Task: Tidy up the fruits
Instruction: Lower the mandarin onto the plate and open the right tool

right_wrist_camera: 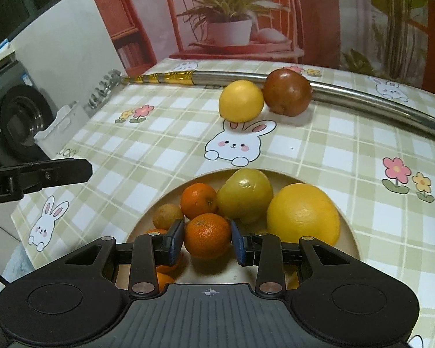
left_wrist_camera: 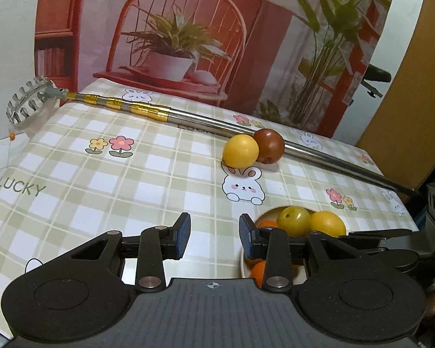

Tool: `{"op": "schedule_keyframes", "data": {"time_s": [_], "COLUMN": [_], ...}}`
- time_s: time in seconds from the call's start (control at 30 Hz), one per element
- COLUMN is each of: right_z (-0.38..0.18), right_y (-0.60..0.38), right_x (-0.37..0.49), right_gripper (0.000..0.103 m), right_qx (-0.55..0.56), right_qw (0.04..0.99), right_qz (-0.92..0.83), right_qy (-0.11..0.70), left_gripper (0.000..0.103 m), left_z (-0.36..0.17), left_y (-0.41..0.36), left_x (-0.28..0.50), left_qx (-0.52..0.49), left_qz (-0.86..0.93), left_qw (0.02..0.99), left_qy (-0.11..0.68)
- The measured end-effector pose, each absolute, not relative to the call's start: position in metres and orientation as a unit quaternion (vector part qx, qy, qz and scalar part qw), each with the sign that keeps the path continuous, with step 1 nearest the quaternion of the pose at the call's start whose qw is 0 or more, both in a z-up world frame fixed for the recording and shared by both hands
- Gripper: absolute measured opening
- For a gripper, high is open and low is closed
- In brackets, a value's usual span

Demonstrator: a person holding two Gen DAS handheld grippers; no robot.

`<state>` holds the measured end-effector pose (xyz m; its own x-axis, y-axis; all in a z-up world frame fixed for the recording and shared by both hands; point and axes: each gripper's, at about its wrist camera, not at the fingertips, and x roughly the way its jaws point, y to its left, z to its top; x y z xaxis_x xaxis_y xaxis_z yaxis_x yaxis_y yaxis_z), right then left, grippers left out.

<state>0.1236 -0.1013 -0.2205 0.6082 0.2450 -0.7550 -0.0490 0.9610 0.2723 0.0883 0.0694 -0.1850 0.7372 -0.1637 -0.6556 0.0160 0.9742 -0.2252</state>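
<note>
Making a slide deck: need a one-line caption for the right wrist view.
Right gripper brackets a mandarin in the fruit bowl; yellow and brown fruits remain on the tablecloth.

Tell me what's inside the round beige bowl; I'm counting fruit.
Round beige bowl: large yellow citrus, yellow-green apple, small brown fruit, several orange mandarins. The right gripper hides more.

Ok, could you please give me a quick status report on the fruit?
Left gripper open, empty. Right gripper open around a mandarin in the plate. Yellow plum and red-brown plum still out, against the metal pole.
</note>
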Motion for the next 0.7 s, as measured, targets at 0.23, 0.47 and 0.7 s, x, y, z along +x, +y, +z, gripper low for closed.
{"op": "schedule_keyframes", "data": {"time_s": [0.23,0.47,0.7], "right_z": [-0.223,-0.223,-0.206], "right_y": [-0.102,-0.101,-0.106], "right_x": [0.126,0.123,0.100], "right_gripper": [0.033,0.035,0.036], "right_qx": [0.116,0.122,0.125], "right_qw": [0.889,0.893,0.919], "right_qz": [0.088,0.088,0.065], "right_qy": [0.435,0.425,0.369], "left_gripper": [0.039,0.039,0.039], "left_z": [-0.189,-0.188,-0.184], "left_y": [0.067,0.059,0.056], "left_x": [0.088,0.088,0.081], "left_qx": [-0.093,-0.080,-0.077], "left_qz": [-0.050,-0.052,-0.057], "left_qw": [0.925,0.928,0.930], "left_qy": [0.364,0.361,0.354]}}
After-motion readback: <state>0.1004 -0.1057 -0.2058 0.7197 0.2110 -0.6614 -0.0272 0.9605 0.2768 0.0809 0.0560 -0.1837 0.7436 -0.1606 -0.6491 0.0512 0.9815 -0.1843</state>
